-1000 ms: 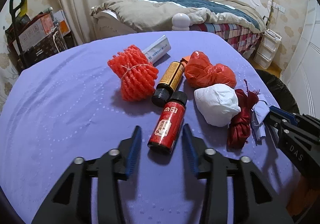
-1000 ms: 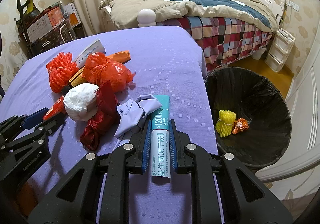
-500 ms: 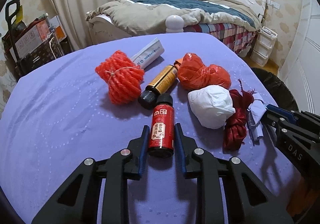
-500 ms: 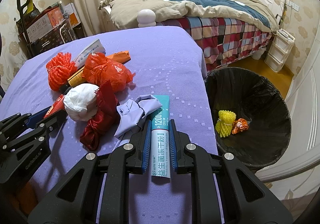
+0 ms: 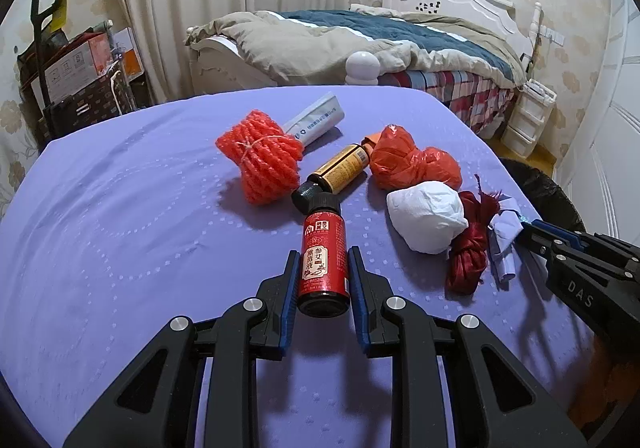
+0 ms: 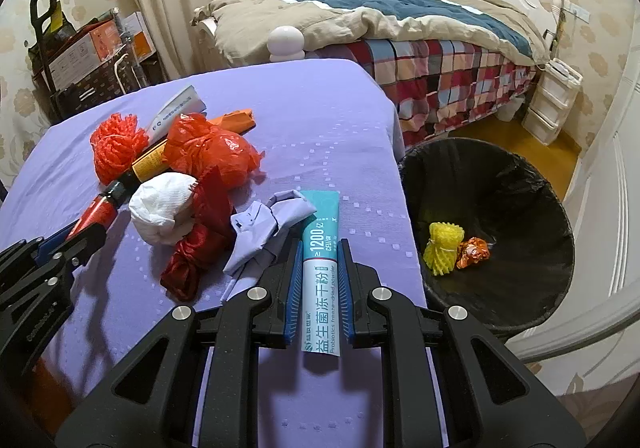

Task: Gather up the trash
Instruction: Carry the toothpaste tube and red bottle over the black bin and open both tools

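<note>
- On the purple-covered desk [image 5: 120, 216], my left gripper [image 5: 322, 268] has its fingers pinching the small red glass bottle with a black cap [image 5: 323, 248], which lies flat.
- My right gripper [image 6: 320, 272] pinches the long teal-and-white powder sachet [image 6: 321, 272], also lying on the desk.
- Beside the desk's right edge stands the black-lined round bin [image 6: 520, 176], holding a yellow foam net [image 6: 442, 248].
- I should lift the bottle straight up, gripping firmly since glass slips, then clear the white paper wad [image 5: 428, 218] before swinging binward.
</note>
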A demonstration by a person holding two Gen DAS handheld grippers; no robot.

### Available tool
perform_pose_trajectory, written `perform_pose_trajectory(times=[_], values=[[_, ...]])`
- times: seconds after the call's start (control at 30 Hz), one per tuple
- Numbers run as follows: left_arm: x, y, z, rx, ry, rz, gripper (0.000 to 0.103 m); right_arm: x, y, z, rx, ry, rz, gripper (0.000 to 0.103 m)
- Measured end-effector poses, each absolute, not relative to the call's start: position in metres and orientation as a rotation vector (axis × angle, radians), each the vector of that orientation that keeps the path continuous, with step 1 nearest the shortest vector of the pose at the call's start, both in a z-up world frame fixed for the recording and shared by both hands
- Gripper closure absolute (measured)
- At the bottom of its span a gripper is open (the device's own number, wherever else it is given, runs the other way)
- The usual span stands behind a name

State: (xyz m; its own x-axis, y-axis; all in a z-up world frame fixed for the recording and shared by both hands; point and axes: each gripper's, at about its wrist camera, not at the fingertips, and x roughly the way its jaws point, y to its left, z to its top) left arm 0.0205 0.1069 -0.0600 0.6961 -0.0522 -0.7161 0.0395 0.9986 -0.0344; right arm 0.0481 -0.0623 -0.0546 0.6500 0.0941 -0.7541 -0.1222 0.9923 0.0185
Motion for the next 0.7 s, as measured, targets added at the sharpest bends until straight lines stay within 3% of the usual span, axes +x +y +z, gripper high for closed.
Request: perform_pose_trajectory(times=[0.7], values=[[0.015,0.111,-0.057,-0.033,0.779,-0.042,0.078,0.044,-0.080,-0.054,-0.019,0.854,0.071,0.086]])
